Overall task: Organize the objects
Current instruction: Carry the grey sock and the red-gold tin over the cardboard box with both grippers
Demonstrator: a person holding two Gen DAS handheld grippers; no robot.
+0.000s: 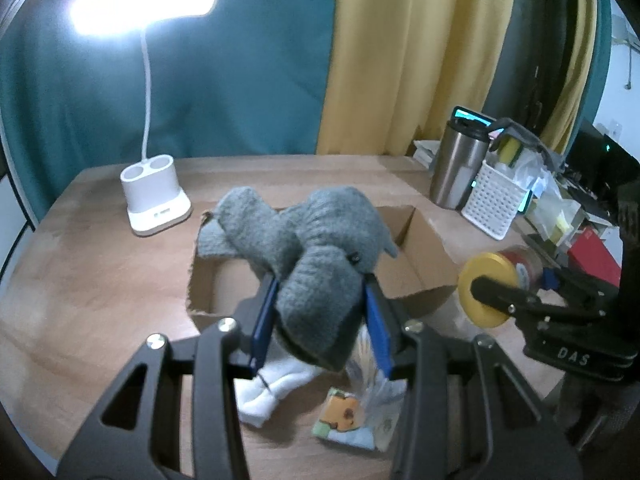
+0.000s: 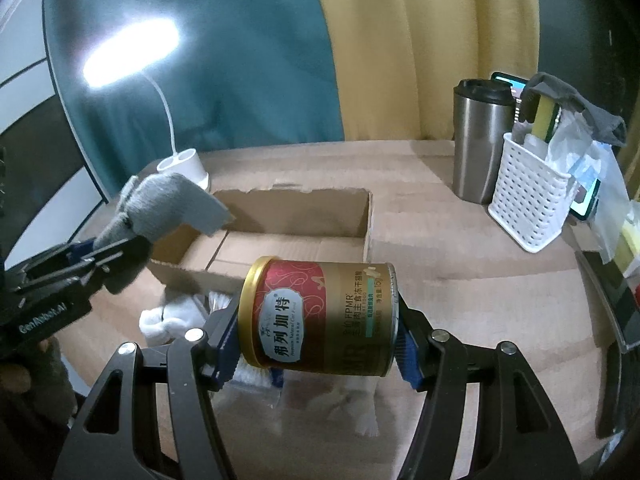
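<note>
My left gripper point(image 1: 322, 312) is shut on a grey knitted sock point(image 1: 308, 248) and holds it above the near edge of an open cardboard box point(image 1: 416, 268); the sock also shows in the right wrist view point(image 2: 160, 204). My right gripper point(image 2: 318, 340) is shut on a red and gold can point(image 2: 320, 316) lying sideways, held above the table in front of the box point(image 2: 296, 240). In the left wrist view the can point(image 1: 500, 284) is right of the box. A white sock point(image 1: 276, 388) and a small packet point(image 1: 344, 420) lie on the table below.
A white desk lamp point(image 1: 156, 200) stands lit at the back left. A steel tumbler point(image 2: 480, 140) and a white perforated basket point(image 2: 528, 200) with items stand at the back right. Clutter lines the right edge of the wooden table point(image 2: 480, 300).
</note>
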